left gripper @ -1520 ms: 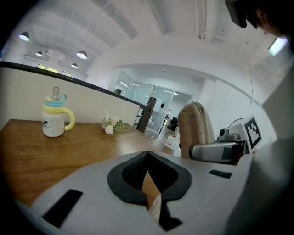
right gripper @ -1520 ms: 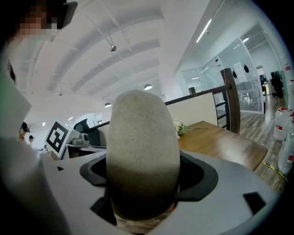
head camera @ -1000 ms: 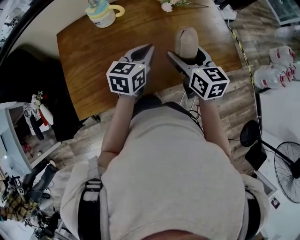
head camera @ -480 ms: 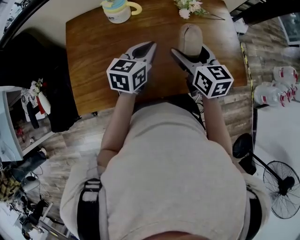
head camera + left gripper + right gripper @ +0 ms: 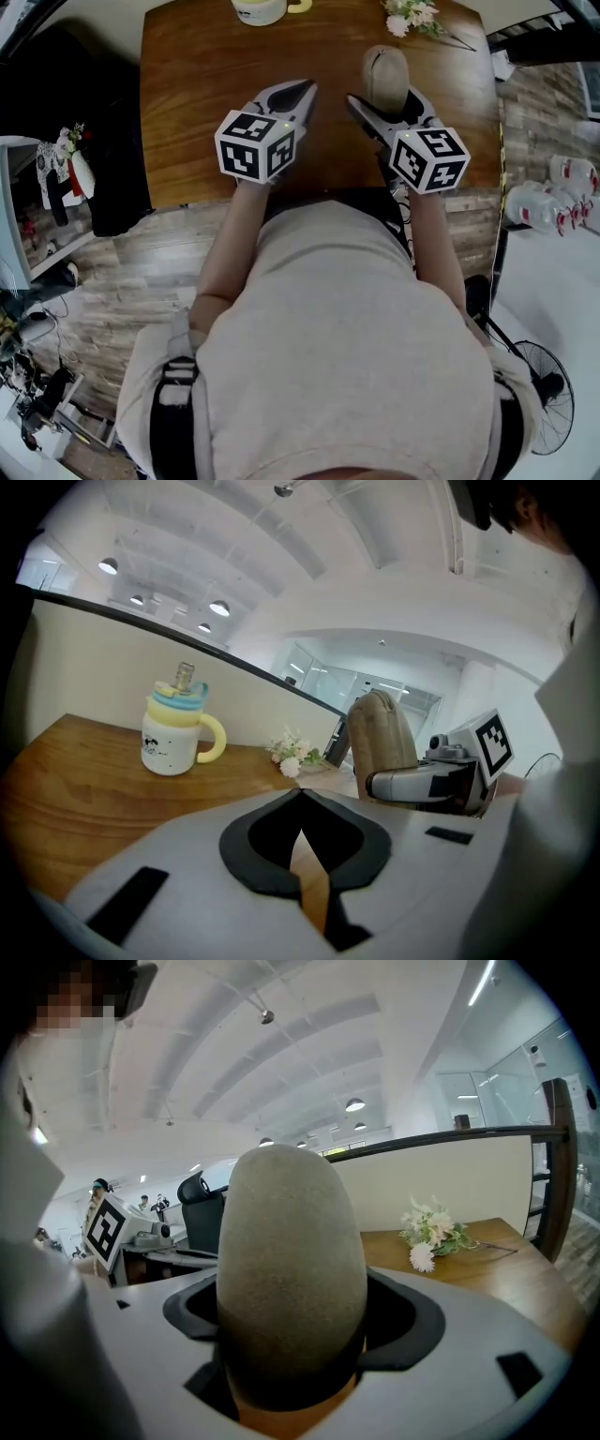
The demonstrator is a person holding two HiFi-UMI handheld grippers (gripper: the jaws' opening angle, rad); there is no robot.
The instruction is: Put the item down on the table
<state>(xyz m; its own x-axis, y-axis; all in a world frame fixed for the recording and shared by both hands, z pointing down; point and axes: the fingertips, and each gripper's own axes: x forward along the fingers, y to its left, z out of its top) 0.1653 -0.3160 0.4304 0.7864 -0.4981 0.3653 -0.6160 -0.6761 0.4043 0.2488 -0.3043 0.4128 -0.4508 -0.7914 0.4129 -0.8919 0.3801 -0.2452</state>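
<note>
Step in hand: the carry-and-lower stage; the tan rounded item [image 5: 384,67] is not yet released, so the putting-down looks unfinished
Right hand-held gripper [image 5: 384,97]: jaws pinching the tan rounded item about its lower half; the item stands upright between them and fills the middle of the right gripper view
Left hand-held gripper [image 5: 306,86]: jaws pressed together with nothing between them; it hovers beside the right one, over the near half of the tabletop [image 5: 206,94]
Where the item is: over the right side of the wooden tabletop, near its front edge; whether its base touches the wood cannot be told, since the gripper bodies hide it in every view
Next move, as a judgement: bring the base down flat onto bare wood, then spread the right jaws and draw back level, so the tall narrow shape is not tipped over
Room to work: the wood around the item is bare; the mug [image 5: 175,731] and the flowers [image 5: 412,17] lie well apart at the far edge
Count, task things: one tan rounded item; two hand-held grippers; one tabletop
Count, other things: one white mug with a yellow handle and a pastel lid; one small sprig of flowers
</note>
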